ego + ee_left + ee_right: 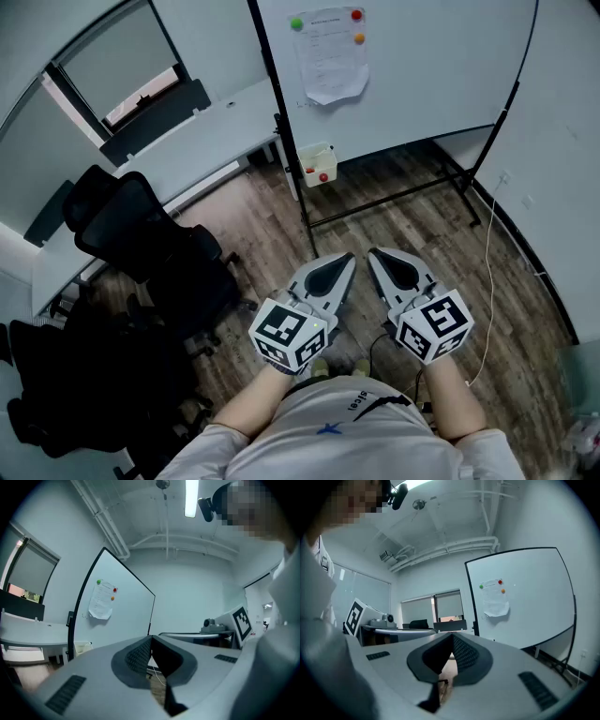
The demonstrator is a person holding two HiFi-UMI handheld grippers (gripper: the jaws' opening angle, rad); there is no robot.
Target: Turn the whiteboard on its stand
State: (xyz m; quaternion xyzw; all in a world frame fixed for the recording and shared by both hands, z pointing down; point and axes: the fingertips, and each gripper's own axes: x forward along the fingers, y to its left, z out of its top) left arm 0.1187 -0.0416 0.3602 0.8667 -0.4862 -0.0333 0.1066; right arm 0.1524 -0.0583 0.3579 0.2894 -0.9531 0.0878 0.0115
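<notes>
A white whiteboard [422, 66] stands upright on a black wheeled stand [394, 199] ahead of me, with a paper sheet [330, 54] held on it by coloured magnets. Both grippers hang side by side in front of my body, well short of the board. My left gripper [345, 259] is shut and empty, its tips meeting [150, 640]. My right gripper [377, 253] is shut too, with nothing between its jaws [452, 637]. The whiteboard [119, 606] shows at the left of the left gripper view, and the whiteboard [520, 597] fills the right of the right gripper view.
A small white tray [319, 164] with magnets hangs on the stand's left post. A long white desk [178, 150] runs along the wall at the left. Black office chairs [141, 244] crowd the left side. A white cable [487, 281] trails over the wooden floor at the right.
</notes>
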